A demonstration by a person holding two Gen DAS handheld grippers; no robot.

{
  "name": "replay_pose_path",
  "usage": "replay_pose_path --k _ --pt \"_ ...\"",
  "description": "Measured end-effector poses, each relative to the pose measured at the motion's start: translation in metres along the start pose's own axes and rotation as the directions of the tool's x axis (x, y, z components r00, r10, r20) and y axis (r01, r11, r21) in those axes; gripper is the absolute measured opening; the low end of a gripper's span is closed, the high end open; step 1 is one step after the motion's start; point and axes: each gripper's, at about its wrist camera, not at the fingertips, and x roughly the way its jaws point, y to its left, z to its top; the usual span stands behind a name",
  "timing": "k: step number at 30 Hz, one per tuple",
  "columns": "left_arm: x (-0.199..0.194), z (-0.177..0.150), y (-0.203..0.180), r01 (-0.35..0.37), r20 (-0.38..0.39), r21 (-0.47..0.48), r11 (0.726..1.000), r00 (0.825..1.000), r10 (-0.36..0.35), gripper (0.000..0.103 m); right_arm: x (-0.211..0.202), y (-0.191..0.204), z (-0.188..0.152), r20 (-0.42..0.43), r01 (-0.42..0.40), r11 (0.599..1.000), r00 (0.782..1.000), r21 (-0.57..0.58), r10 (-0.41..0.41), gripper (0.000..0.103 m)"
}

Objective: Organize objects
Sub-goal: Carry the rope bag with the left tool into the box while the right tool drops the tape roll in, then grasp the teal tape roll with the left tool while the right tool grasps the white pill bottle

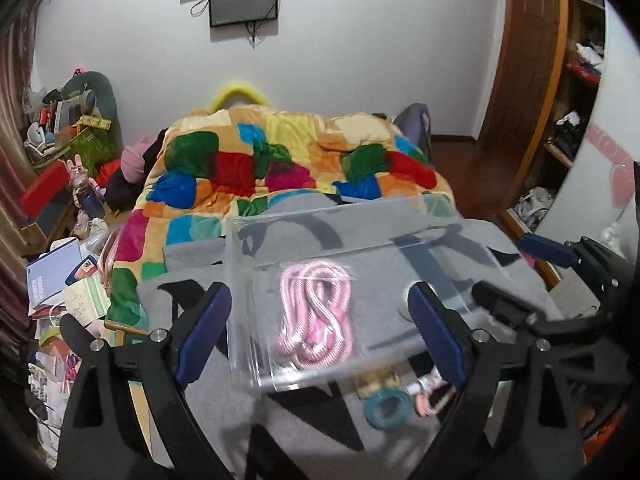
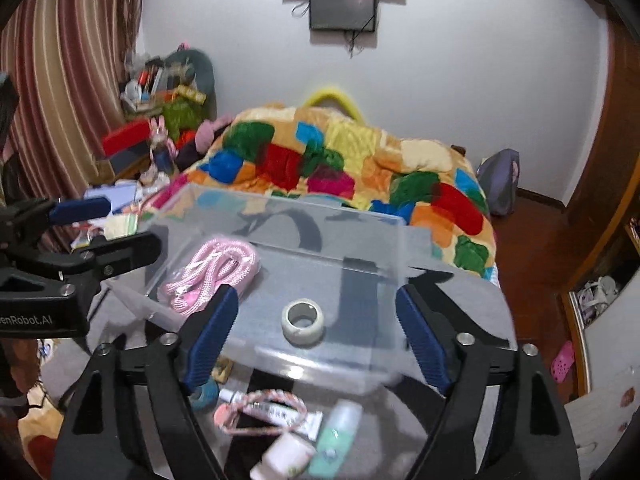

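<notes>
A clear plastic box (image 1: 340, 236) (image 2: 280, 216) stands on a grey blanket on the bed. Inside lie a bagged pink rope (image 1: 314, 312) (image 2: 212, 272) and a roll of clear tape (image 2: 303, 322). My left gripper (image 1: 320, 336) is open, its blue pads either side of the box's left part, holding nothing. My right gripper (image 2: 316, 340) is open around the box's near side, holding nothing. In front of the box lie a teal tape ring (image 1: 388, 406), a braided pink bracelet (image 2: 260, 412), a white tube (image 2: 272, 410), a white jar (image 2: 286, 456) and a green-capped bottle (image 2: 334, 440).
A patchwork quilt (image 1: 288, 160) covers the far bed. Cluttered papers and boxes (image 1: 68, 272) fill the left floor. A wooden shelf (image 1: 568, 128) stands at right. Screens (image 2: 342, 4) hang on the wall.
</notes>
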Motion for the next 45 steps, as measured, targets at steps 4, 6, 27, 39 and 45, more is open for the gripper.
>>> replay_pose_path --k 4,6,27,39,45 --pt "-0.012 -0.02 -0.006 0.016 0.016 0.002 1.0 1.0 -0.016 0.093 -0.021 -0.008 -0.016 0.016 0.011 1.0 1.0 0.029 -0.011 0.08" --pt "-0.013 -0.03 -0.01 0.037 0.004 0.01 0.999 0.999 -0.037 0.093 -0.024 -0.01 -0.028 0.009 0.032 0.999 0.999 0.037 -0.033 0.079" --pt "0.044 -0.096 -0.04 0.103 -0.151 0.017 0.995 0.983 -0.099 0.073 0.021 0.016 -0.106 -0.169 -0.03 0.998 0.985 0.059 0.04 0.053" --pt "0.05 -0.108 -0.032 0.117 -0.167 -0.047 0.992 0.978 -0.124 0.041 0.012 0.015 -0.107 -0.136 -0.035 0.999 0.99 0.04 0.04 0.028" --pt "0.036 -0.115 -0.027 0.121 -0.157 -0.061 0.991 0.979 -0.129 0.041 0.021 0.02 -0.11 -0.177 -0.076 0.997 0.981 0.029 0.08 0.027"
